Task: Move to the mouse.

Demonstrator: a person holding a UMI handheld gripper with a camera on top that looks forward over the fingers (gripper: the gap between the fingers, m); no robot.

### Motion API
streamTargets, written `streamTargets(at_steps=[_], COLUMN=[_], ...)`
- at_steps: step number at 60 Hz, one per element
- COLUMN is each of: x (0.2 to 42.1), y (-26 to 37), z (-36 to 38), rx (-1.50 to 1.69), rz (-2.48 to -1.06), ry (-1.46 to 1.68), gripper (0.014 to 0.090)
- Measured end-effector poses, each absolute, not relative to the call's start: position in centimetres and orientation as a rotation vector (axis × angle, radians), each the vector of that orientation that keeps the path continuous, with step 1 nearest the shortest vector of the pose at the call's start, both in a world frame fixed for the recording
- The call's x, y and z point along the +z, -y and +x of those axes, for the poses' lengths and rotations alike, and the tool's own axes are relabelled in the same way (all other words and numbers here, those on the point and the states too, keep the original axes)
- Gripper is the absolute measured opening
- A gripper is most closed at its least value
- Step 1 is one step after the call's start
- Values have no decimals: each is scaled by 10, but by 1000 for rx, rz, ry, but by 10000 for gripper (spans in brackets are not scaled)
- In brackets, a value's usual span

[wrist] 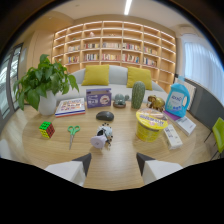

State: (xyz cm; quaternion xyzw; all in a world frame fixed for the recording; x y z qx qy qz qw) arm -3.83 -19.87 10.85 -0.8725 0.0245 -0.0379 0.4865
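Dark plastic mouse (105,116) is sitting beyond the toy cow (102,136); probably light, rigid, slippery; grip its sides. Hand-held gripper (113,167) is hanging spread, empty.

Forward over fingers (112,167), above table (117,165)

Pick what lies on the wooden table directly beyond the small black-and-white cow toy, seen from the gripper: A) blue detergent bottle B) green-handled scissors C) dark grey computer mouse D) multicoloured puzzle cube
C: the dark grey computer mouse lies straight beyond the small black-and-white cow toy, ahead of the gap between the open jaws of the gripper; the green-handled scissors and multicoloured puzzle cube lie off to one side, the blue detergent bottle far to the other.
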Motion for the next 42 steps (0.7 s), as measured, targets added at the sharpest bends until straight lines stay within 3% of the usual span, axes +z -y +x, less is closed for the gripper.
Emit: streamTargets(at_steps=[25,42], x=[154,136], y=[145,52], z=[-46,-45], rx=[-144,-73], rz=[-2088,-2137], ry=[-52,-77], gripper=[862,859])
